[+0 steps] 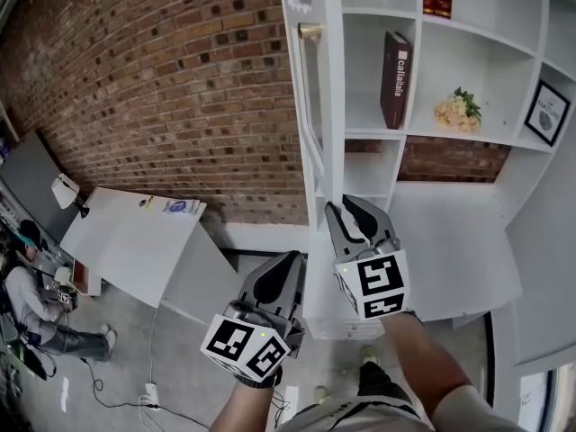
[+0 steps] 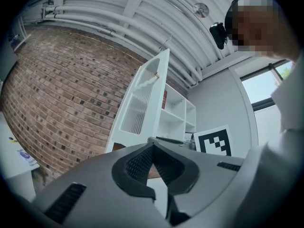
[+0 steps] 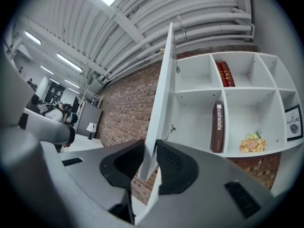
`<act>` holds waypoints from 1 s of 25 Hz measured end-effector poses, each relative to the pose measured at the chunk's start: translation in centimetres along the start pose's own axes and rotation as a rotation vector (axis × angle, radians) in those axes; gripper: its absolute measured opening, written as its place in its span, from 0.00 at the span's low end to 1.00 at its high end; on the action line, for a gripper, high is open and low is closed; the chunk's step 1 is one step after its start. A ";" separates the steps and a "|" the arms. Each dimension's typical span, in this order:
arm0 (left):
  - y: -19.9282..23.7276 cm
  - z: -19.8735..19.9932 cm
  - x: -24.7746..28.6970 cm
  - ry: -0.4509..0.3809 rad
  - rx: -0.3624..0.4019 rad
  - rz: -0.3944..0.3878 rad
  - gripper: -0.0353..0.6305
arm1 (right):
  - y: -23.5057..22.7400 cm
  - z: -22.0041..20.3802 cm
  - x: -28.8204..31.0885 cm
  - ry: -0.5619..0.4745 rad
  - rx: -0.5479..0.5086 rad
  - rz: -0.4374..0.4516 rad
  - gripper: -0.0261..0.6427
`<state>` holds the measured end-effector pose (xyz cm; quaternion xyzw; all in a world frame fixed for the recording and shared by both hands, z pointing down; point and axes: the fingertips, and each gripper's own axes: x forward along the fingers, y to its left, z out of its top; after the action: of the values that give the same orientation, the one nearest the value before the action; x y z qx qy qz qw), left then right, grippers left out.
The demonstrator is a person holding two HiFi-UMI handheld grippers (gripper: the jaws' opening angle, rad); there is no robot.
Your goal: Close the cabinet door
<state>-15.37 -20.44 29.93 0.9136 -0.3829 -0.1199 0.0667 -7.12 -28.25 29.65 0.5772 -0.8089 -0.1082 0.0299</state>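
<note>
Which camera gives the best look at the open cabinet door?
The left gripper view: it shows the door face-on, with its knob. The head view sees the door nearly edge-on; the right gripper view shows only its edge, gripped by the right gripper.

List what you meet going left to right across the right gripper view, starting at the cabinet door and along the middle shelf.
cabinet door → brown book standing upright → flowers → framed picture
</note>
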 end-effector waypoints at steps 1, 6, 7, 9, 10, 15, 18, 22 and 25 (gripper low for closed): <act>-0.3 -0.2 0.5 0.004 0.000 -0.008 0.07 | -0.5 -0.1 -0.1 0.001 -0.004 -0.001 0.17; -1.8 -0.8 3.3 0.017 0.011 -0.033 0.07 | -4.0 -0.8 -0.9 0.003 0.009 -0.014 0.17; -2.0 -0.8 3.9 0.016 0.012 -0.036 0.07 | -4.6 -0.9 -1.0 0.002 0.012 -0.011 0.17; -2.4 -0.8 5.1 0.010 0.014 -0.038 0.07 | -5.8 -1.1 -1.1 -0.005 0.017 -0.002 0.16; -2.6 -0.9 5.9 0.010 0.015 -0.038 0.07 | -6.5 -1.2 -1.1 -0.011 0.022 0.003 0.16; -3.6 -1.9 9.8 0.025 0.015 -0.037 0.07 | -10.6 -2.0 -0.9 -0.025 0.053 0.034 0.16; -4.3 -2.1 12.3 0.025 0.018 -0.037 0.07 | -13.1 -2.5 -0.5 -0.023 0.078 0.069 0.16; -5.2 -2.6 15.4 0.024 0.023 -0.031 0.07 | -16.5 -3.3 0.4 -0.023 0.119 0.108 0.16; -5.3 -3.1 17.3 0.023 0.021 -0.013 0.07 | -18.8 -3.7 1.3 -0.024 0.136 0.126 0.16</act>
<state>0.85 -29.00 28.87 0.9181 -0.3772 -0.1057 0.0607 10.55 -35.80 29.26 0.5246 -0.8493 -0.0575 -0.0123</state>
